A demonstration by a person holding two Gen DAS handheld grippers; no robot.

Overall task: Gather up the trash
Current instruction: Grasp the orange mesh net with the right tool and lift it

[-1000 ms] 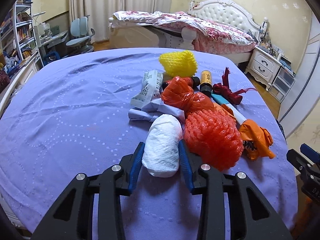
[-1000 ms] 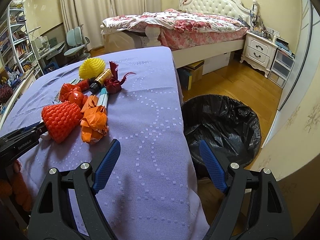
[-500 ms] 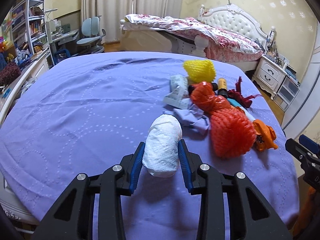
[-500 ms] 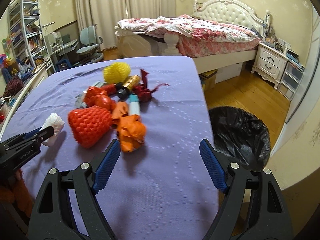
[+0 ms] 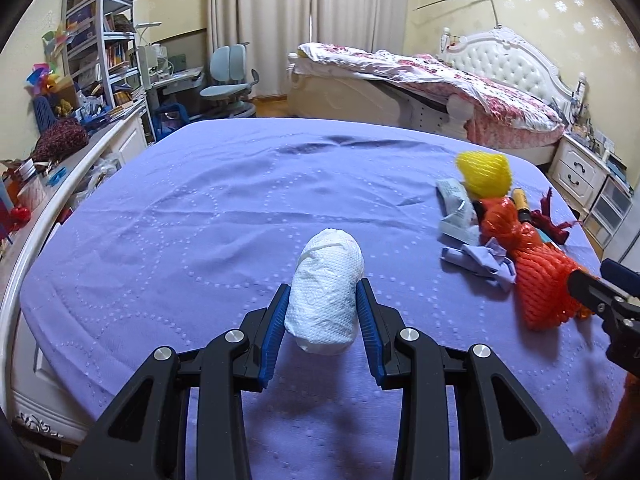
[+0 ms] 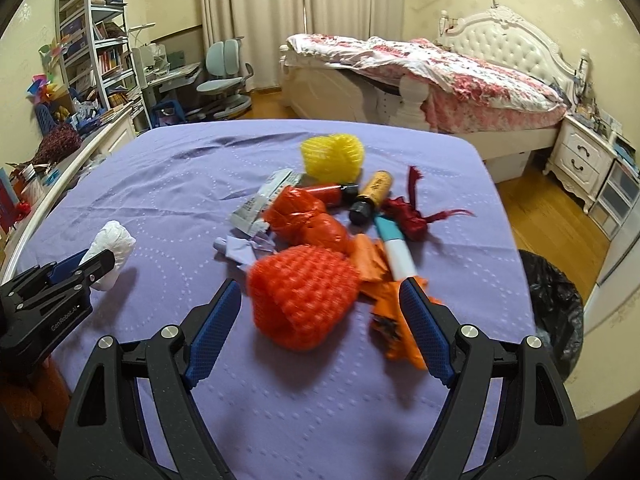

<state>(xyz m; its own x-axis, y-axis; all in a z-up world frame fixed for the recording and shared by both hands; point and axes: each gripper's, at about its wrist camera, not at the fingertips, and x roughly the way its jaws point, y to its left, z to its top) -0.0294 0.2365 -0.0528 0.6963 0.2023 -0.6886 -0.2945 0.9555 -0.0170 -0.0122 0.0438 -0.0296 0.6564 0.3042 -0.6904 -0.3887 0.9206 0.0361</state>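
Two grippers work the purple bedspread: the left gripper is clamped on a crumpled white paper wad, lifted clear; the right gripper hangs spread around an orange foam net sleeve. Next, I judge: carry the wad to the black-lined bin.

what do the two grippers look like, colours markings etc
Both the left gripper and the right gripper are matte black plastic frames with cut-out openings and round silver screw heads at the joints. Their fingers carry blue pads with a fine dotted texture. White lettering, roughly "GenRobot.AI", shows on the left gripper's side. No cables or sleeves show.
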